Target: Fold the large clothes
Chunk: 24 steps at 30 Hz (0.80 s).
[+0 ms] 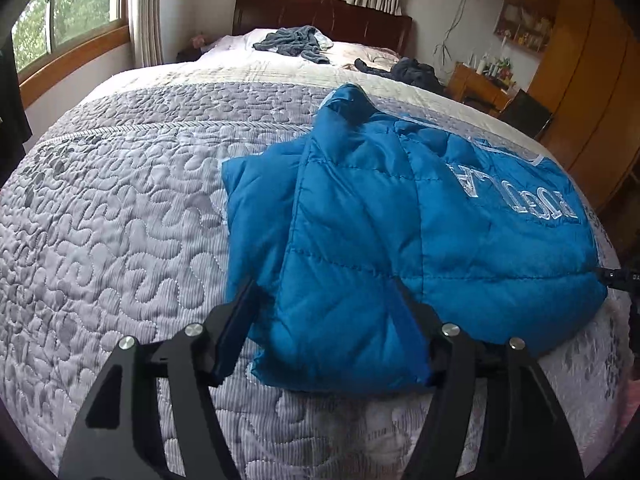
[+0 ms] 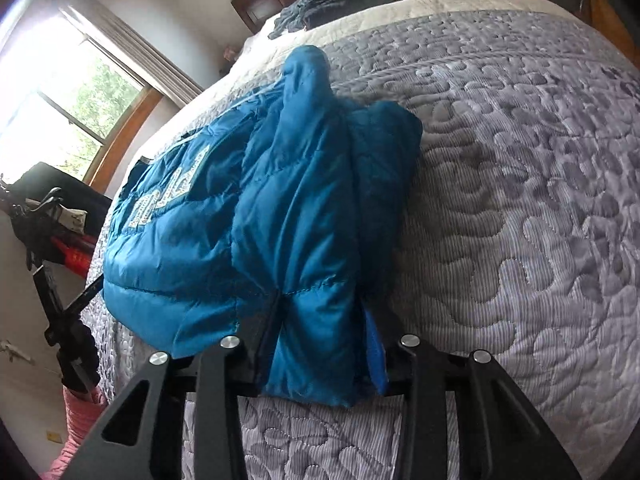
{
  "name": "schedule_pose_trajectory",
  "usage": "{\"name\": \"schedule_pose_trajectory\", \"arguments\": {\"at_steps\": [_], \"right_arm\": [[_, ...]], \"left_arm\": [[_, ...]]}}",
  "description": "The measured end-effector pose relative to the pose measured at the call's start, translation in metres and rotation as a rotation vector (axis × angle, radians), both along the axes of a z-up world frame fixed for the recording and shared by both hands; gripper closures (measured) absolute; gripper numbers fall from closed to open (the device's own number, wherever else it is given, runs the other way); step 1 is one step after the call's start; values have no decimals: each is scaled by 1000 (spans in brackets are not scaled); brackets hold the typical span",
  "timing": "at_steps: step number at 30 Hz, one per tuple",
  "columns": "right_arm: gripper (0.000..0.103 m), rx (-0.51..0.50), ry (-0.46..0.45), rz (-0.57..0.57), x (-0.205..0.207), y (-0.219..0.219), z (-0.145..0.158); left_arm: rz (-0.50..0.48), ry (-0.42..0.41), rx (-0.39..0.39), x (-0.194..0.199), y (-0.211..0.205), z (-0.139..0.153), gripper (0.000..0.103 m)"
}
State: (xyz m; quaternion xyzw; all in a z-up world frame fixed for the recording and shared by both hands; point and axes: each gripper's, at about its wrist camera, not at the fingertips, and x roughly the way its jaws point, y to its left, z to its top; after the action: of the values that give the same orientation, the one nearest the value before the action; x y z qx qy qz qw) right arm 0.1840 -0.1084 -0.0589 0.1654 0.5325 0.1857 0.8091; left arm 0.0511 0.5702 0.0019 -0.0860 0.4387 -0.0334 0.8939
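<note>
A blue quilted puffer jacket point(image 1: 400, 216) lies partly folded on the grey quilted bedspread point(image 1: 120, 208), with white lettering on its right side. My left gripper point(image 1: 324, 312) is open, its fingers set wide on either side of the jacket's near edge. From the other side, in the right wrist view, the jacket point(image 2: 248, 208) is bunched into a thick fold. My right gripper point(image 2: 326, 324) is shut on this near fold, and the fabric creases where the fingers press in. The fingertips are partly buried in the padding.
Dark crumpled clothes point(image 1: 292, 42) lie near the wooden headboard point(image 1: 320, 12). A wooden wardrobe point(image 1: 592, 80) and a cluttered desk point(image 1: 480, 80) stand right of the bed. Windows point(image 2: 80, 92) are on the far side. A pink sleeve point(image 2: 80, 412) shows by the bed's edge.
</note>
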Motion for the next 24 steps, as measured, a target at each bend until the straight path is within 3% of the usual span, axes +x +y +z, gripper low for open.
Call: {"name": "schedule_pose_trajectory", "arguments": {"at_steps": [4,7,9,13,19,24], "right_arm": [[61,12,-7,-1,-2,-3,5],[49,36,-30,1,-6,-14,15],[34,73,-46,-6,-7,-21,20],[26,141,-58,-24,-5,-34,24],[23,262,-17,-7,14,-46,12],[22,302,13,-4,31,-41,0]], "left_arm": [[15,7,-28,-5,8,8,37],[34,-11,-51,-9,21,19,27],[51,-10,-63,-9,32,22,24],[77,30,-138,-1,55,13,23],[17,79,-337,20,69,-8,23],[-12,112,-434,42,73,-27,23]]}}
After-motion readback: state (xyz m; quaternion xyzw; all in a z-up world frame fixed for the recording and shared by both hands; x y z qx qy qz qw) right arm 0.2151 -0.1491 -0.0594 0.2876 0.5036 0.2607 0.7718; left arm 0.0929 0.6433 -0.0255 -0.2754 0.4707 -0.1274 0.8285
